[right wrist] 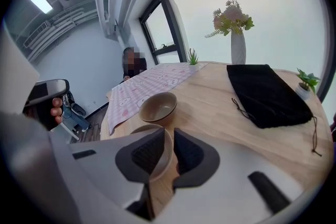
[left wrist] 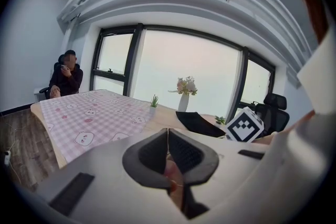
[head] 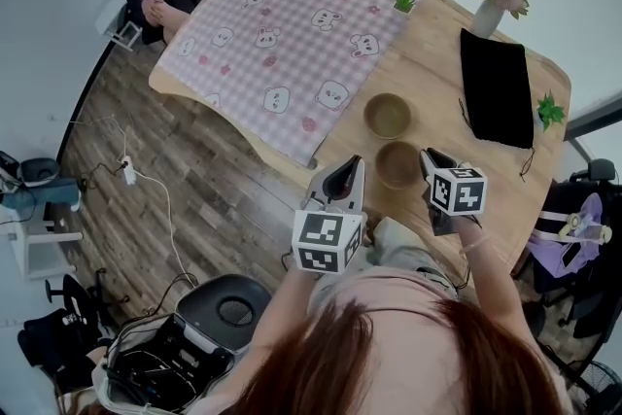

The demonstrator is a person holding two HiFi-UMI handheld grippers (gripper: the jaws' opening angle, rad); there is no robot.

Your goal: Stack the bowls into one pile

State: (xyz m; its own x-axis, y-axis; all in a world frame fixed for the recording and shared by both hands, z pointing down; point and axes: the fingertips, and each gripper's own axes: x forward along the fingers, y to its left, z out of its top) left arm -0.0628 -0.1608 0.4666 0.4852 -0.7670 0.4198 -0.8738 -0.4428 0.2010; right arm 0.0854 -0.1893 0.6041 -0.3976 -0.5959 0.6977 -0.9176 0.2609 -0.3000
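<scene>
On the wooden surface (head: 437,83), a far bowl (head: 387,115) and a near bowl (head: 397,163) were seen just beside each other. The left gripper (left wrist: 168,136) was shown with fingers clenched on nothing. The near bowl's rim was straddled by the right gripper (right wrist: 169,139), its fingers seemingly released.

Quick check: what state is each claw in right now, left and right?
Left claw: closed, nothing held.
Right claw: open, astride the rim of the near bowl, not clamped on it.

Wooden table (head: 437,112) centre, pink checked cloth (head: 282,34) 11 o'clock, plank floor (head: 214,209) 9 o'clock, tall windows (left wrist: 157,63), daylight.
</scene>
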